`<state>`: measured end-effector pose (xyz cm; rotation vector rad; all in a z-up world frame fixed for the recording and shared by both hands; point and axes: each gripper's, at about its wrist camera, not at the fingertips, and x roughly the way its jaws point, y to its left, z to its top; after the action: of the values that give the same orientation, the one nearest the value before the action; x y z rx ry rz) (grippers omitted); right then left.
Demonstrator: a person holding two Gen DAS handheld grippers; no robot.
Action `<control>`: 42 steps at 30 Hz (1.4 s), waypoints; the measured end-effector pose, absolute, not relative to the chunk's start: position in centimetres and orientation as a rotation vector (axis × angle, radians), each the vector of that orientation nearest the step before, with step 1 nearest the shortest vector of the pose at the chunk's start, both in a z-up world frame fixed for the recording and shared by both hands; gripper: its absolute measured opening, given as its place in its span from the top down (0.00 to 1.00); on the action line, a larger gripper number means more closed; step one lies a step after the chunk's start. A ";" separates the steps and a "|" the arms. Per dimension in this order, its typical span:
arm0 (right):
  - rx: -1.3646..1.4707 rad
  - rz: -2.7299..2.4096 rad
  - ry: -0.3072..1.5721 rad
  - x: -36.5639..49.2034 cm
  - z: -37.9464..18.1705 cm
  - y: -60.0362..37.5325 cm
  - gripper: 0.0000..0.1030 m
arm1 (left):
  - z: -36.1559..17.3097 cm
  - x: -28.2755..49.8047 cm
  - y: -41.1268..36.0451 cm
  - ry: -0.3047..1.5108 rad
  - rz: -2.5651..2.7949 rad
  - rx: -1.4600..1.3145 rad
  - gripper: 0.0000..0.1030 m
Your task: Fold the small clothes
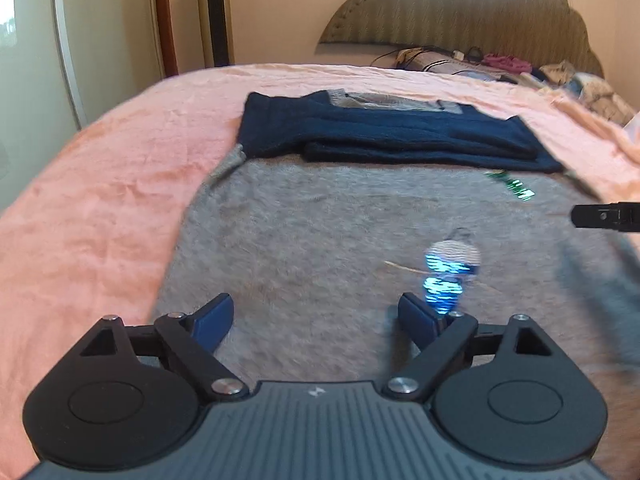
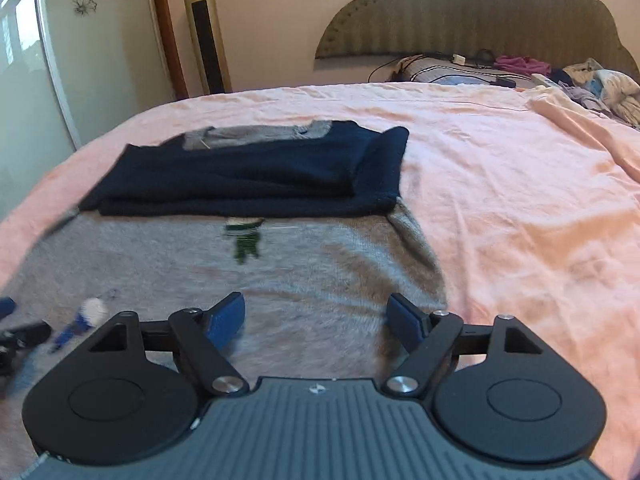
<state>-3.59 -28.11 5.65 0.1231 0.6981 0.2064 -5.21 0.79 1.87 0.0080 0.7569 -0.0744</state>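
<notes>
A small grey sweater [image 1: 320,224] with navy sleeves lies flat on the pink bedspread [image 1: 100,184]. Its navy sleeves [image 1: 384,132] are folded across the upper part. It also shows in the right wrist view [image 2: 312,280], with the navy sleeves [image 2: 256,176] folded above a green motif [image 2: 246,242]. A blue and white motif [image 1: 448,276] is on the grey body. My left gripper [image 1: 316,320] is open and empty just above the grey body. My right gripper [image 2: 316,320] is open and empty over the sweater's lower right part; its tip shows at the right edge of the left wrist view [image 1: 604,216].
The padded headboard [image 2: 472,12] stands at the far end, with pillows, cables and loose clothes [image 2: 520,70] in front of it. A gold tower fan [image 2: 206,32] and a glass door [image 2: 24,80] stand at the far left. Pink bedspread [image 2: 520,220] stretches to the right.
</notes>
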 end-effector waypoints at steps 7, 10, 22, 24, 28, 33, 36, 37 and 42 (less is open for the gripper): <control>-0.006 0.216 0.725 -7.0 3.3 -25.5 0.04 | 0.9 -6.3 -0.1 0.742 -0.086 0.048 0.08; 0.034 0.153 0.728 -7.1 3.5 -26.8 0.03 | 0.8 -6.4 0.1 0.737 -0.082 0.040 0.06; -0.043 0.141 0.756 -9.3 3.3 -24.6 0.00 | 0.6 -6.5 -0.1 0.744 -0.077 0.055 0.00; -0.047 0.147 0.760 -9.5 3.3 -24.9 0.00 | 0.7 -6.9 -0.1 0.755 -0.079 0.065 0.00; -0.051 0.158 0.755 -10.4 3.3 -25.5 0.00 | 0.7 -8.4 0.6 0.760 -0.091 0.072 0.00; -0.042 0.146 0.770 -11.5 3.8 -26.3 0.00 | 1.2 -10.9 1.7 0.781 -0.086 0.062 0.00; -0.024 0.158 0.776 -13.2 4.4 -26.7 0.00 | 1.5 -13.0 3.0 0.795 -0.071 0.045 0.00; -0.039 0.167 0.775 -13.9 4.3 -26.6 0.00 | 1.5 -13.6 3.4 0.794 -0.059 0.045 0.00; -0.074 0.220 0.785 -15.9 4.1 -27.6 0.00 | 1.8 -15.5 4.2 0.787 -0.087 0.082 0.00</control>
<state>-15.93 -27.56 4.14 -0.0743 0.7853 0.2196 -15.50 4.19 1.77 0.0819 0.7873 -0.0866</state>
